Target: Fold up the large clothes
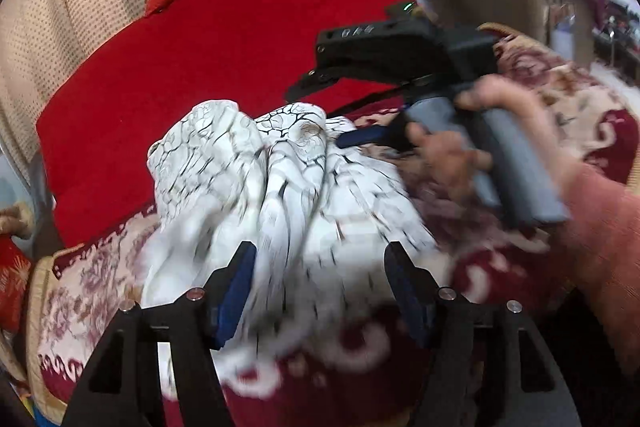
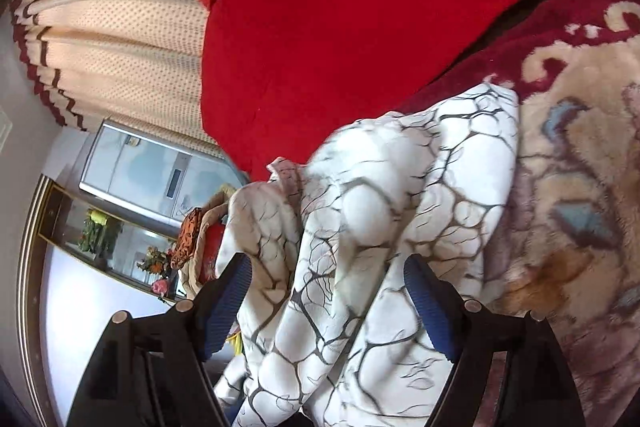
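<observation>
The left gripper (image 1: 320, 287) stands with its jaws apart, the white crackle-patterned garment (image 1: 280, 179) bunched between and ahead of its fingers (image 1: 236, 291), no pad pressing it; the cloth lies on a patterned maroon blanket (image 1: 500, 275). The right gripper (image 2: 332, 307) is likewise spread wide, the garment's folds running between its fingers (image 2: 432, 311) unclamped; a red quilt (image 2: 340, 7) lies beyond the fingertips.

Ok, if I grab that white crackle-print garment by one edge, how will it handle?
The white crackle-print garment lies bunched in soft folds, so it is probably floppy and will sag. It looks thin, likely light. On the plush blanket it may drag.
</observation>
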`<act>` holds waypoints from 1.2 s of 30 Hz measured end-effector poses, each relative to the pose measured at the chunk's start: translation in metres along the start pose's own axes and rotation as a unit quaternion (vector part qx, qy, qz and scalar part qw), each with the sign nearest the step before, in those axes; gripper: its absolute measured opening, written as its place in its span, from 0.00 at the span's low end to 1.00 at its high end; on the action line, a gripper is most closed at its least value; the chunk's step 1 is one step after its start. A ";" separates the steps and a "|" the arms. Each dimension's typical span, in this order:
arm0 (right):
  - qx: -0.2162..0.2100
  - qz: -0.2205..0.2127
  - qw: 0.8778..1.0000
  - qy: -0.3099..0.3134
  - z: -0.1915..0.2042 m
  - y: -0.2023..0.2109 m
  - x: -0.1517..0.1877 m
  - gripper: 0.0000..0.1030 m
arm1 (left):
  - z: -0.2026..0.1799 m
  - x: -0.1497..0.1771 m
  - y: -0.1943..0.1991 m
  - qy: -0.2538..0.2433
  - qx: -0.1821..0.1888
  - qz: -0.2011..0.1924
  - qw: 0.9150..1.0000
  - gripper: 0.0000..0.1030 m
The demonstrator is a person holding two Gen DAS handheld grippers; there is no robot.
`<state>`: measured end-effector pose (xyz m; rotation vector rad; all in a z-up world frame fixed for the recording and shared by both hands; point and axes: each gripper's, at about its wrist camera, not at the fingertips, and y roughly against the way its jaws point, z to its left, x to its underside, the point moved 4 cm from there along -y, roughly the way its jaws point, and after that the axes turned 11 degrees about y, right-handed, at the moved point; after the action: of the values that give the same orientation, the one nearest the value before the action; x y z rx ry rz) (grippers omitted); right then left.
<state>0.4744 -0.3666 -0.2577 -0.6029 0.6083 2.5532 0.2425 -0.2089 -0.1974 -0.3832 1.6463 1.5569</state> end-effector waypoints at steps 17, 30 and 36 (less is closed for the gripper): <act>0.052 0.027 0.996 0.065 0.071 -0.076 0.027 0.94 | 0.224 0.024 -0.073 0.228 -0.079 0.099 0.965 0.68; 0.171 -0.077 0.962 0.199 0.110 -0.038 0.007 0.12 | 0.090 -0.036 -0.088 0.145 0.017 0.085 0.986 0.16; 0.225 -0.112 0.953 0.168 0.062 0.003 -0.016 0.12 | 0.059 -0.059 -0.078 0.132 0.071 0.052 0.987 0.25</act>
<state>0.4669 -0.3424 -0.1983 -0.8864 1.1275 2.0157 0.3545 -0.1871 -0.2021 -0.4502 1.9972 1.5032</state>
